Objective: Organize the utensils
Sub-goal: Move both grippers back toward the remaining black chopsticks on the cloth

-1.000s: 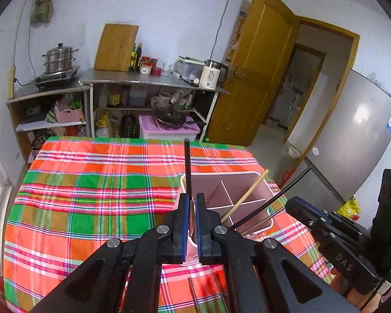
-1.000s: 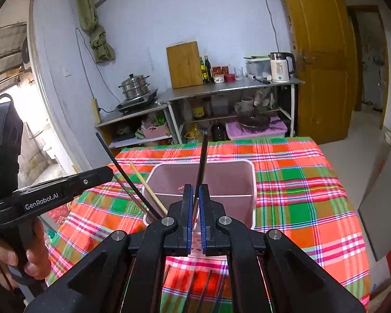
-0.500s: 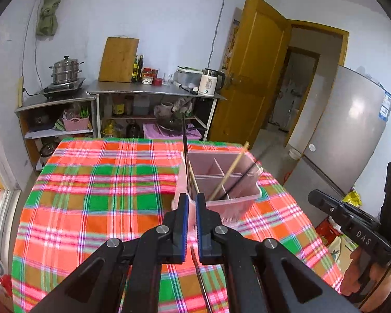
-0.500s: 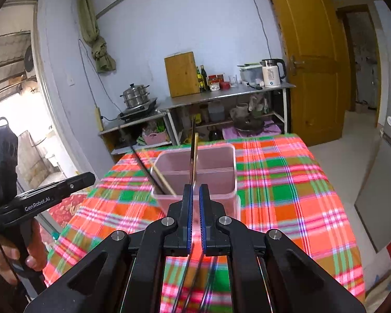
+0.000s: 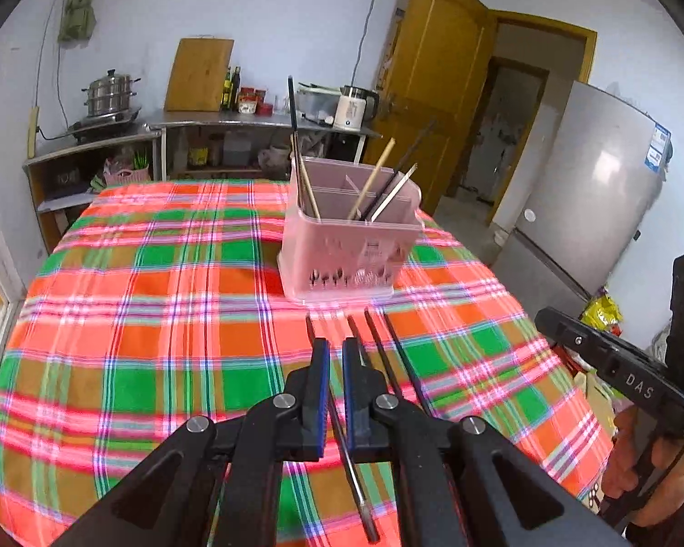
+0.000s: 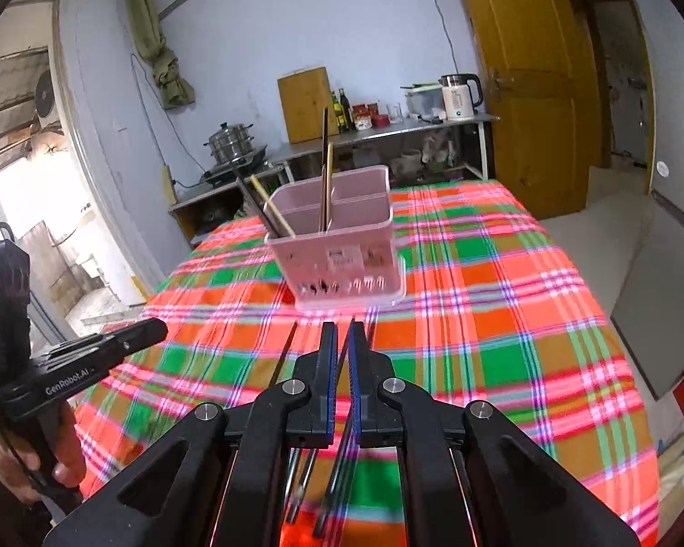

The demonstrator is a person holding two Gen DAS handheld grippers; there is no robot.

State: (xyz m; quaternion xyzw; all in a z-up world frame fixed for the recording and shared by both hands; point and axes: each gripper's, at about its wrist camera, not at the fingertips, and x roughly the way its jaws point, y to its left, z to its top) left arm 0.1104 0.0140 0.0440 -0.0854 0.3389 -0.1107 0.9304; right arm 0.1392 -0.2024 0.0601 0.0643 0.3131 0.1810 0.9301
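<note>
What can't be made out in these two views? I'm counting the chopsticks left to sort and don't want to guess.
- Loose chopsticks on the tablecloth: left wrist view, their near ends run under the left gripper.
- Same chopsticks, right wrist view: hidden below the right gripper, smeared by blur.
- Pink holder: its walls and dividers hide the lower ends of the standing chopsticks; exact compartments unclear.
</note>
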